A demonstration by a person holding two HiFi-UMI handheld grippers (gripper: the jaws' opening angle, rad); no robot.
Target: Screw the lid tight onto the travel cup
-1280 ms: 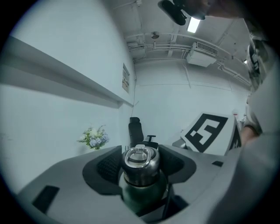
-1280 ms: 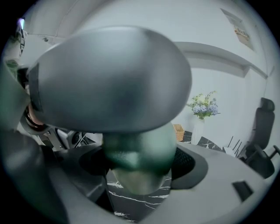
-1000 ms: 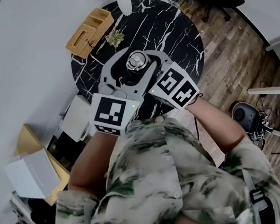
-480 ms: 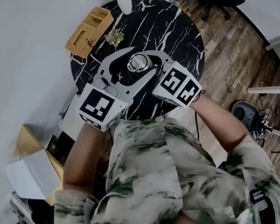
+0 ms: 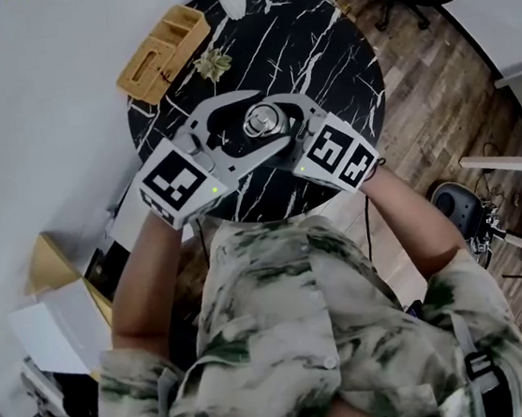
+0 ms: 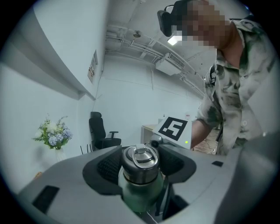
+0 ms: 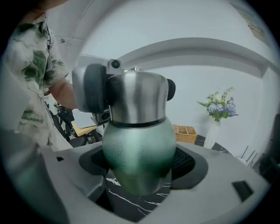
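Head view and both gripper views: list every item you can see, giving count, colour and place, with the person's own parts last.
travel cup: one, green body, above the table, between the right gripper's jaws
lid: one, steel, on top of the cup
table: one, black marble with white veins, round
organiser tray: one, tan, table's far left edge
small plant: one, green, beside the tray
vase of flowers: one, white, table's far edge
office chair: one, black, beyond the table
left gripper: one, grey, shut on the lid
right gripper: one, grey, shut on the cup body
shirt: one, green-and-white pattern, on the person
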